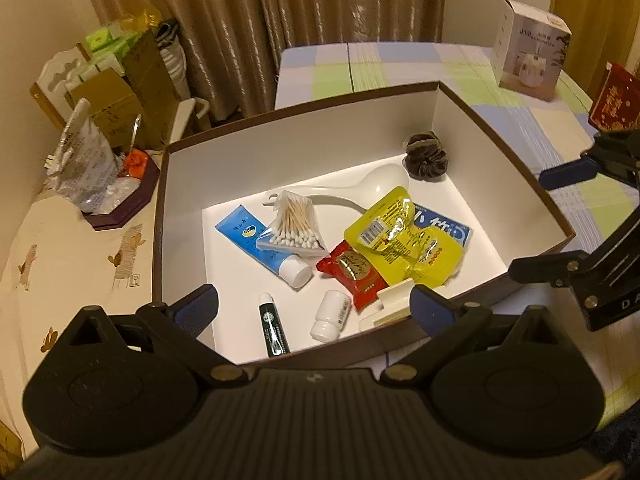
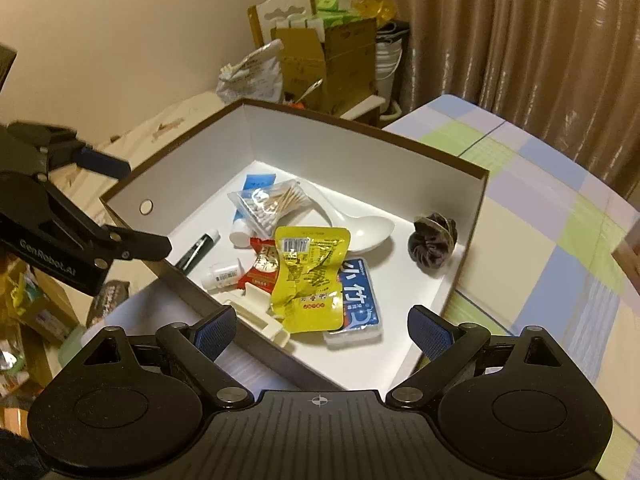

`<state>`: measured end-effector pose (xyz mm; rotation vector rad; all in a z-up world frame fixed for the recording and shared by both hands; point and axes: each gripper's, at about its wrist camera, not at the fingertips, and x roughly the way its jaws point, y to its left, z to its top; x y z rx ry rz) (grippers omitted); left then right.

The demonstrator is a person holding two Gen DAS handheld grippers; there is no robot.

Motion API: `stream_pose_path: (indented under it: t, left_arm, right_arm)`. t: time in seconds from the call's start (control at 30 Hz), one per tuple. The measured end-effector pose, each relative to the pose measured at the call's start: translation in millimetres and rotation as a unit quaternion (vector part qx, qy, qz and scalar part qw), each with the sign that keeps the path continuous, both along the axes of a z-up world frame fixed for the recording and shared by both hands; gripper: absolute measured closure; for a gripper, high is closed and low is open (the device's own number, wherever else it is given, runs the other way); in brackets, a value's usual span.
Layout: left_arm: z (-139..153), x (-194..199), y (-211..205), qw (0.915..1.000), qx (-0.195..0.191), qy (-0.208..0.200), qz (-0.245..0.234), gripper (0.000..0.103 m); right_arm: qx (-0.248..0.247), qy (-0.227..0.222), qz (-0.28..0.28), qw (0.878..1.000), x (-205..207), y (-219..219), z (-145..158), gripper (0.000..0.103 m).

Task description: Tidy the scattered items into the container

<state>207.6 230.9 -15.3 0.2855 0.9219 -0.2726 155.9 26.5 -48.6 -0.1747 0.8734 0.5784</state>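
A brown-edged white box [image 1: 184, 184] [image 2: 476, 208] holds the items: a yellow pouch [image 1: 404, 240] [image 2: 310, 276], red sachet [image 1: 354, 276], blue tissue pack [image 2: 358, 300], cotton swabs [image 1: 292, 224] [image 2: 268, 202], blue tube [image 1: 256, 244], white spoon [image 1: 376, 184] [image 2: 360, 230], dark scrunchie [image 1: 426, 156] [image 2: 432, 242], green tube [image 1: 274, 330] [image 2: 198, 252], white bottle [image 1: 330, 314] [image 2: 220, 274] and a cream clip [image 2: 256, 312]. My left gripper [image 1: 314, 306] is open above the box's near edge. My right gripper [image 2: 322, 330] is open over its near corner. Both hold nothing.
A checked cloth [image 1: 520, 120] [image 2: 540, 220] covers the table. On it stand a white carton [image 1: 528, 52] and a red packet [image 1: 614, 100]. A dark tray of clutter [image 1: 120, 200] and cardboard boxes [image 1: 132, 92] [image 2: 332, 64] sit left of the box, before curtains.
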Motion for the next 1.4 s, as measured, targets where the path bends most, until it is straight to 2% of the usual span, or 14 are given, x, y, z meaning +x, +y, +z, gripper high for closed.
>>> stream_pose_path:
  t: [0.17, 0.5, 0.87, 1.4]
  left_arm:
    - [6, -18, -7, 0.9992, -0.028, -0.010, 0.025, 0.002]
    - [17, -58, -22, 0.9952, -0.044, -0.036, 0.080, 0.002]
    - [25, -93, -49, 0.9912, -0.035, -0.041, 0.120, 0.002]
    - [26, -125, -74, 0.9891, -0.033, -0.041, 0.138, 0.002]
  right_arm:
    - [0.006, -0.013, -0.009, 1.000, -15, -11, 5, 0.006]
    - [0.017, -0.033, -0.007, 0.999, -46, -36, 14, 0.006]
    - [0.014, -0.027, 0.007, 1.000, -68, -60, 18, 0.006]
    - [0.014, -0.019, 0.008, 1.000, -85, -90, 14, 0.006]
